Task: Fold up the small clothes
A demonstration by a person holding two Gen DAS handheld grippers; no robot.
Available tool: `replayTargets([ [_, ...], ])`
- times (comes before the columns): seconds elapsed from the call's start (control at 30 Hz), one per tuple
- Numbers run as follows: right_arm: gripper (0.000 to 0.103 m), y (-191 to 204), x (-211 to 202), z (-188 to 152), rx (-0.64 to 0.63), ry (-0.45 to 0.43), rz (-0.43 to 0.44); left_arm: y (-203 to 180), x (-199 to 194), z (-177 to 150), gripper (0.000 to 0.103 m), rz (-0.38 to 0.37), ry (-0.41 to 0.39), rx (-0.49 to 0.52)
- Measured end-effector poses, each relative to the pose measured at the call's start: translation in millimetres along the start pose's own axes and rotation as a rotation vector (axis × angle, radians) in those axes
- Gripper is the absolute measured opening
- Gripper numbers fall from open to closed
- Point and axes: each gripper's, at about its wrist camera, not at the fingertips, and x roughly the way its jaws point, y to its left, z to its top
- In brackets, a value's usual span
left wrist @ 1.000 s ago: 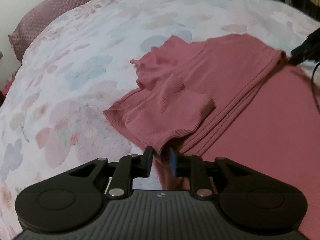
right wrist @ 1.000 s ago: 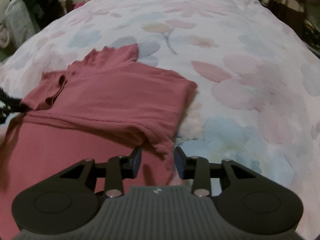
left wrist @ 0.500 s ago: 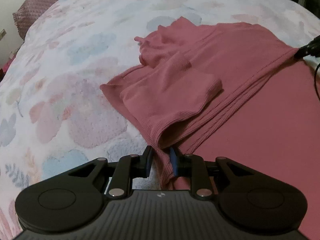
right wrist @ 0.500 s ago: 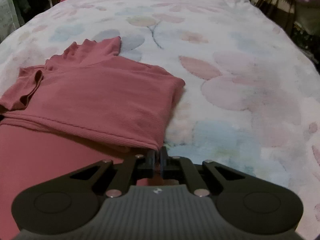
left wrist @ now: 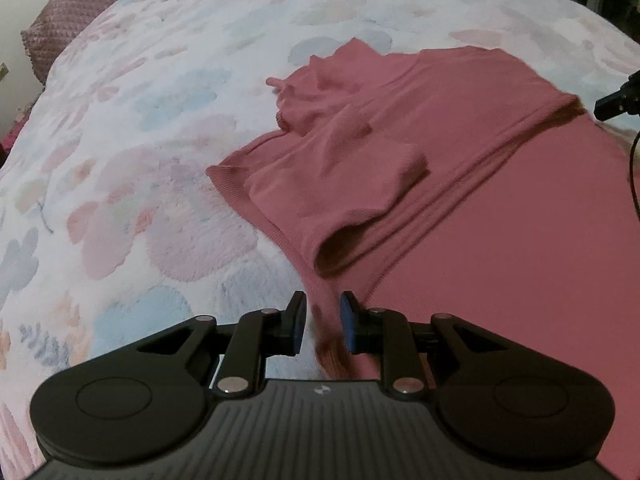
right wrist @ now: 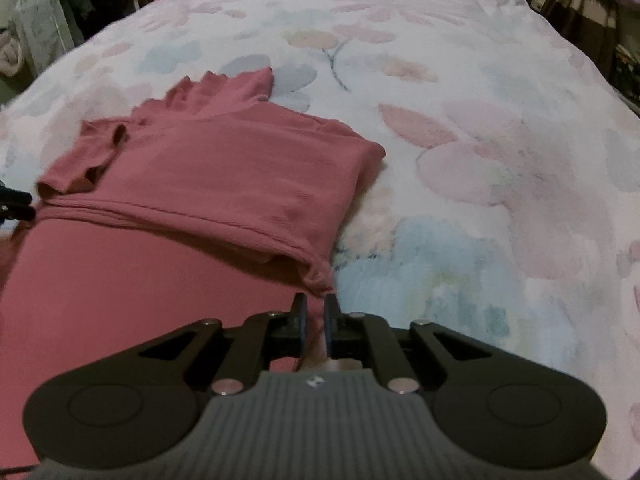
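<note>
Left wrist view, nearest: left claw (left wrist: 322,322) set at a narrow gap, a gathered strip of the pink garment (left wrist: 400,160) hanging between the blue pads; contact with the pads cannot be judged. Farther out, a short sleeve with its open cuff lies folded across the body of the garment on the floral bedspread (left wrist: 132,168), with a maroon pillow (left wrist: 80,16) at the far left; only this view shows sleeve and pillow. Right wrist view: right claw (right wrist: 315,320) almost closed, jaws opening slightly, the garment's near corner just at the tips, no cloth clearly pinched. Beyond lies the folded edge, then open bedspread and room clutter. Against half a second ago: right jaws stood fully together and now show a slit; left gap unchanged.
</note>
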Motion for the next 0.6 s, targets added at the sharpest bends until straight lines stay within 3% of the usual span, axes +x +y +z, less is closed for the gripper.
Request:
replayTargets([
  [0.17, 0.018, 1, -30, 4, -0.011, -0.016, 0.031, 2, -24, 4, 0.026, 0.012, -0.035, 0.020],
  [0.33, 0.035, 7, -41, 36, -0.048, -0.046, 0.046, 19, -35, 36, 0.028, 0.021, -0.098, -0.025],
  [0.47, 0.036, 16, -33, 69, -0.100, -0.060, 0.049, 34, -32, 69, 0.040, 0.029, -0.158, -0.075],
  [0.6, 0.036, 25, -9, 108, -0.127, -0.060, 0.078, 50, -12, 102, 0.041, -0.001, -0.178, -0.117],
])
